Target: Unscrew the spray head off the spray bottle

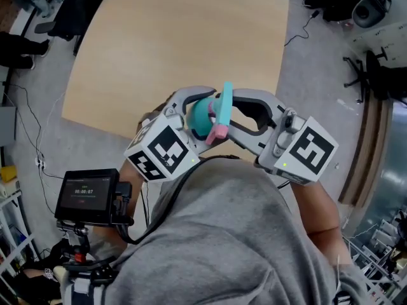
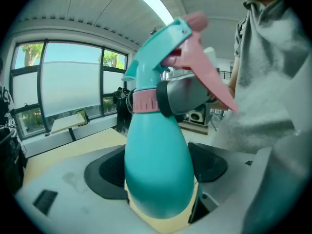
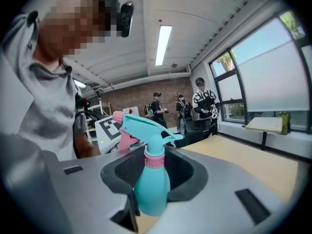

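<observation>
A teal spray bottle (image 1: 201, 121) with a teal spray head (image 1: 225, 99) and pink trigger (image 1: 217, 133) hangs in front of my chest, over the table's near edge. My left gripper (image 1: 198, 114) is shut on the bottle's body (image 2: 158, 155), which fills the space between its black pads (image 2: 105, 174). My right gripper (image 1: 230, 116) reaches in from the right. In the left gripper view its grey jaw and black pad lie against the pink collar (image 2: 144, 101). In the right gripper view the collar (image 3: 154, 161) stands upright between the right gripper's (image 3: 156, 173) pads.
The tan table (image 1: 178, 43) stretches ahead. A small screen on a mount (image 1: 86, 196) sits at my lower left. Chairs and a cable (image 1: 299, 30) lie on the grey floor around it. Several people (image 3: 161, 108) stand far back near the windows.
</observation>
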`<state>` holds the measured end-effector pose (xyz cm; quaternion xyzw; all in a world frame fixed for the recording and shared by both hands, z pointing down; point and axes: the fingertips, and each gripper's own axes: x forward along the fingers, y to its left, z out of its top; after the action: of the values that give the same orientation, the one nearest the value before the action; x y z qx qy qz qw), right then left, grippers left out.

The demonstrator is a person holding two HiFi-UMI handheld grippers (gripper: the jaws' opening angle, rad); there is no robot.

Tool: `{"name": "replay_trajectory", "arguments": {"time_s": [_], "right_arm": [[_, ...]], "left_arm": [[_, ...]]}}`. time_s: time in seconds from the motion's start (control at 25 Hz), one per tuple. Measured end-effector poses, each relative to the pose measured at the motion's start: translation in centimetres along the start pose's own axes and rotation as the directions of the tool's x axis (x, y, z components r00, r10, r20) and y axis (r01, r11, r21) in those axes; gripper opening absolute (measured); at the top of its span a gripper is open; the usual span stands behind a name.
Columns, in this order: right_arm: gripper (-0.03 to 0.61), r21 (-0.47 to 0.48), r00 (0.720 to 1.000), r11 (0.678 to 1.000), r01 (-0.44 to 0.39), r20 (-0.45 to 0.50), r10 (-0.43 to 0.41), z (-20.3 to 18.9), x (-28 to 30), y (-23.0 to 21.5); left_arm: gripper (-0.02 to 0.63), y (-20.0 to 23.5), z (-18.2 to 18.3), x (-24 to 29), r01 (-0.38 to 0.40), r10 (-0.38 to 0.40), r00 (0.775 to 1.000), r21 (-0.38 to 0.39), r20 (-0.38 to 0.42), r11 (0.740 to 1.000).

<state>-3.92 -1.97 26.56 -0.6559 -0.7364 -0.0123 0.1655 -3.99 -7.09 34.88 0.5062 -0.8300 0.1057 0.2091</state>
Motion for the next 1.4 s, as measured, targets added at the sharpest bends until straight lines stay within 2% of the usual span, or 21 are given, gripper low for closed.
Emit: {"name": "replay_trajectory", "arguments": {"time_s": [0.12, 0.2, 0.28, 0.36, 0.4, 0.48, 0.52, 0.56, 0.6, 0.64, 0.68, 0.76, 0.88, 0.92, 0.96, 1.04, 1.12, 1.2, 1.28, 1.32, 1.4], "right_arm": [[0.131, 0.037, 0.981, 0.984, -0.175, 0.086, 0.171, 1.1, -1.3, 0.9], [0.130, 0.042, 0.943, 0.950, -0.309, 0.146, 0.300, 2.0, -2.0, 2.1], [0.130, 0.061, 0.897, 0.904, -0.423, 0.168, 0.408, 2.7, -2.5, 3.1], [0.130, 0.064, 0.849, 0.853, -0.518, 0.159, 0.504, 2.5, -3.0, 3.7], [0.130, 0.065, 0.813, 0.816, -0.575, 0.161, 0.560, 2.5, -3.5, 4.0], [0.130, 0.073, 0.709, 0.711, -0.699, 0.193, 0.678, 2.6, -4.5, 4.9], [0.130, 0.080, 0.659, 0.660, -0.747, 0.213, 0.721, 2.6, -4.8, 5.0], [0.131, 0.091, 0.625, 0.623, -0.777, 0.235, 0.744, 2.6, -4.8, 4.8], [0.132, 0.104, 0.611, 0.607, -0.788, 0.260, 0.748, 2.5, -4.6, 4.3], [0.132, 0.117, 0.617, 0.612, -0.782, 0.283, 0.734, 2.5, -4.3, 3.6], [0.132, 0.128, 0.642, 0.638, -0.760, 0.300, 0.705, 2.4, -4.0, 2.8], [0.133, 0.138, 0.734, 0.734, -0.665, 0.304, 0.607, 1.8, -3.9, 0.6], [0.152, 0.142, 0.881, 0.901, -0.411, 0.315, 0.352, 0.9, -5.3, -4.5], [0.152, 0.143, 0.908, 0.943, -0.302, 0.346, 0.238, 1.2, -6.5, -6.4], [0.152, 0.140, 0.915, 0.971, -0.195, 0.382, 0.128, 1.9, -8.0, -7.9], [0.152, 0.076, 0.916, 0.996, -0.043, 0.401, 0.009, 3.8, -10.1, -8.6], [0.152, -0.105, 0.959, 0.994, 0.017, 0.283, 0.013, 4.7, -9.2, -6.5], [0.152, -0.313, 0.993, 0.950, -0.003, 0.111, 0.039, 4.2, -6.4, -4.1], [0.152, -0.429, 0.999, 0.902, -0.050, -0.027, 0.043, 2.8, -4.1, -2.9], [0.150, -0.444, 0.995, 0.893, -0.078, -0.089, 0.042, 1.9, -3.5, -2.7], [0.148, -0.405, 0.978, 0.902, -0.148, -0.195, 0.073, 0.4, -2.9, -2.1]], "left_arm": [[0.376, -1.1, 1.9, -1.6, 0.124, -0.121, 0.986, -0.016, 0.117, 0.992], [0.374, -2.6, 3.1, -2.4, 0.237, -0.226, 0.954, -0.030, 0.198, 0.971], [0.373, -4.0, 3.8, -3.1, 0.346, -0.322, 0.912, -0.053, 0.254, 0.937], [0.373, -5.5, 4.6, -3.7, 0.457, -0.418, 0.854, -0.060, 0.310, 0.888], [0.373, -6.3, 5.0, -4.1, 0.521, -0.474, 0.811, -0.055, 0.344, 0.852], [0.373, -7.8, 5.7, -4.9, 0.642, -0.578, 0.711, -0.034, 0.401, 0.766], [0.373, -8.1, 5.8, -5.1, 0.679, -0.607, 0.675, -0.030, 0.420, 0.734], [0.373, -8.0, 5.9, -5.0, 0.694, -0.613, 0.659, -0.039, 0.437, 0.718], [0.373, -7.5, 5.9, -4.8, 0.695, -0.600, 0.658, -0.059, 0.456, 0.717], [0.373, -6.8, 5.9, -4.4, 0.684, -0.572, 0.666, -0.086, 0.479, 0.724], [0.373, -6.0, 5.8, -4.0, 0.661, -0.533, 0.686, -0.117, 0.494, 0.742], [0.373, -3.9, 5.1, -2.8, 0.561, -0.424, 0.768, -0.183, 0.481, 0.808], [0.373, 0.1, 3.0, -1.3, 0.287, -0.181, 0.912, -0.257, 0.368, 0.923], [0.373, 1.5, 2.0, -0.9, 0.169, -0.087, 0.947, -0.251, 0.309, 0.953], [0.373, 2.7, 0.9, -0.6, 0.051, 0.006, 0.969, -0.225, 0.246, 0.973], [0.373, 4.5, -0.6, -0.4, -0.135, 0.156, 0.977, -0.147, 0.145, 0.980], [0.373, 5.0, -1.2, -0.3, -0.227, 0.235, 0.967, -0.080, 0.101, 0.971], [0.373, 4.4, -1.2, 0.0, -0.243, 0.245, 0.965, -0.032, 0.091, 0.969], [0.373, 3.2, -1.0, 0.6, -0.219, 0.217, 0.972, 0.006, 0.090, 0.976], [0.373, 2.7, -0.8, 0.9, -0.201, 0.198, 0.976, 0.027, 0.092, 0.979], [0.373, 2.0, -0.4, 1.2, -0.165, 0.159, 0.983, 0.067, 0.090, 0.984]]}}
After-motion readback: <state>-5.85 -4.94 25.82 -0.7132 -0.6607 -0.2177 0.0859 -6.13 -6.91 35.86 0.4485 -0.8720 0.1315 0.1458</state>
